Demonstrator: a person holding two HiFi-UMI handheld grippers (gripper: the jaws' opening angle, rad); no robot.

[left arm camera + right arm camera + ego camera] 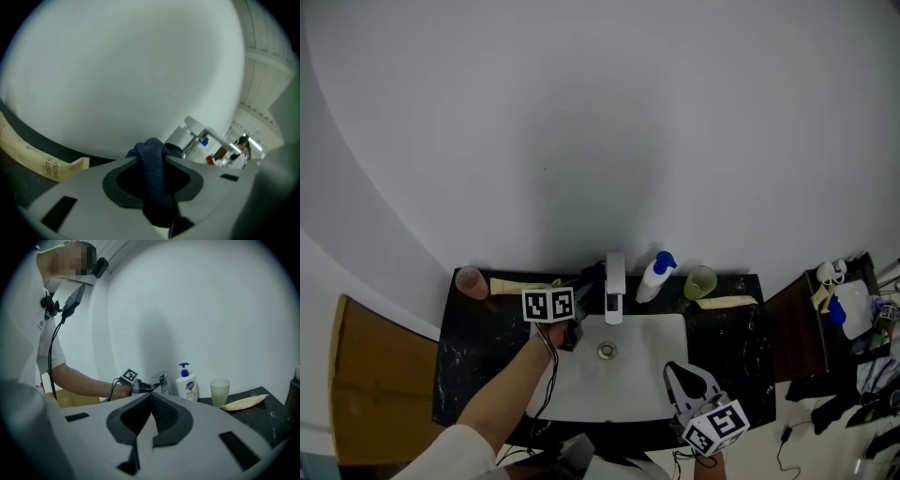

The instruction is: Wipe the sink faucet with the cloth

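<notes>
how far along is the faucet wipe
Done: the cloth is clamped in the left gripper. In hand: that gripper is just left of the faucet; contact is unclear. Left: the wiping itself, as far as shows. The right gripper is shut and empty near the sink front.

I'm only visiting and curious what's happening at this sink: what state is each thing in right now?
Left hand-held gripper: shut on cloth.
Cloth: bunched up between the jaws.
Right hand-held gripper: shut, empty.
Faucet: no running water visible.
Soap bottle: upright.
Green cup: upright.
Pink cup: upright.
</notes>
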